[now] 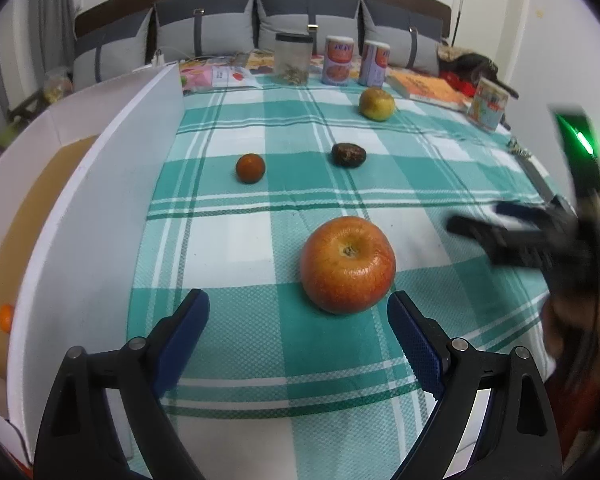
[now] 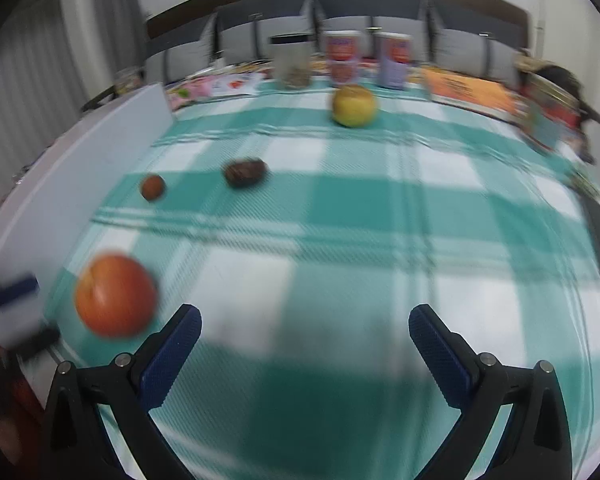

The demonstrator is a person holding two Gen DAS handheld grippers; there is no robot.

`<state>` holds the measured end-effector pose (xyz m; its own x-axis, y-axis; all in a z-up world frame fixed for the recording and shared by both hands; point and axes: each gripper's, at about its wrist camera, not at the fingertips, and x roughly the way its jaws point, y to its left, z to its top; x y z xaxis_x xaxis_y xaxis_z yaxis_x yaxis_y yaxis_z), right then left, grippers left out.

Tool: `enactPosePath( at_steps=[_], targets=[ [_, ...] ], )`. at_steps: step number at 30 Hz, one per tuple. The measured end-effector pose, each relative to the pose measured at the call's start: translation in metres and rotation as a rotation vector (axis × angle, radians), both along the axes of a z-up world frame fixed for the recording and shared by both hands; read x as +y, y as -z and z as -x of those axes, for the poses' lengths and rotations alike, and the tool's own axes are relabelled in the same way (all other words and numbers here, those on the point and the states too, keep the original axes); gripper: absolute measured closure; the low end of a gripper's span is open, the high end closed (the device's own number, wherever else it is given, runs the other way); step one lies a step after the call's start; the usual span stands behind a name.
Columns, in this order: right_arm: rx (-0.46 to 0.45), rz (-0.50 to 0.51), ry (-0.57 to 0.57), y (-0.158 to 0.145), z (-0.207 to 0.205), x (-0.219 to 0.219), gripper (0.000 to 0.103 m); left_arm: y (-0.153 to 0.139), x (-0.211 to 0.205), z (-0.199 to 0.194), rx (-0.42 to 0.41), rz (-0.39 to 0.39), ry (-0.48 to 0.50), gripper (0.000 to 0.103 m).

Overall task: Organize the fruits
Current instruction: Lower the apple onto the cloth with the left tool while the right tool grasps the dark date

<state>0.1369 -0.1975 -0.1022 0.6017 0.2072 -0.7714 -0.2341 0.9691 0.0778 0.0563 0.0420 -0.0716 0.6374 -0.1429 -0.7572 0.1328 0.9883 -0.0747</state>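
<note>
A red apple lies on the green checked cloth, just beyond my open left gripper, nearer its right finger. Further back sit a small orange, a dark brown fruit and a yellow-green apple. Another orange lies inside the white box on the left. In the blurred right wrist view my right gripper is open over bare cloth, with the red apple to its left. The right gripper also shows blurred at the right in the left wrist view.
A clear jar, two labelled cans and a third can line the cloth's far edge with an orange book. Grey cushions stand behind. The box's tall white wall borders the cloth on the left.
</note>
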Motion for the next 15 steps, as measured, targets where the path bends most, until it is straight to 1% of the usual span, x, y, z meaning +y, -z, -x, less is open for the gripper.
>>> enactPosePath(
  at_steps=[1, 3, 4, 6, 8, 9, 10, 12, 13, 15],
  targets=[
    [0.009, -0.01, -0.029, -0.004, -0.014, 0.008, 0.004, -0.001, 0.001, 0.0, -0.007, 0.008, -0.001, 0.011],
    [0.038, -0.029, -0.085, -0.009, -0.046, 0.028, 0.014, -0.004, 0.003, -0.001, -0.018, 0.019, -0.004, 0.011],
    [0.053, -0.034, -0.101, -0.01, -0.066, 0.039, 0.022, -0.005, 0.004, -0.002, -0.023, 0.026, -0.007, 0.011],
    [0.08, -0.03, -0.105, -0.008, -0.093, 0.054, 0.025, -0.008, 0.007, -0.002, -0.027, 0.039, -0.012, 0.011],
    [0.099, -0.028, -0.103, -0.003, -0.117, 0.068, 0.031, -0.009, 0.01, -0.003, -0.031, 0.046, -0.016, 0.011],
    [0.117, -0.022, -0.106, 0.001, -0.127, 0.074, 0.031, -0.01, 0.011, -0.003, -0.033, 0.045, -0.018, 0.011],
    [0.144, -0.015, -0.107, 0.007, -0.135, 0.079, 0.036, -0.009, 0.012, -0.004, -0.034, 0.043, -0.021, 0.011],
    [0.198, 0.011, -0.098, 0.019, -0.147, 0.084, 0.055, -0.007, 0.014, -0.006, -0.029, 0.047, -0.024, 0.011],
    [0.2, 0.013, -0.094, 0.02, -0.149, 0.083, 0.058, -0.005, 0.015, -0.007, -0.021, 0.051, -0.025, 0.011],
    [0.189, -0.021, -0.094, 0.017, -0.142, 0.076, 0.058, -0.004, 0.015, -0.007, -0.015, 0.057, -0.023, 0.011]
  ],
)
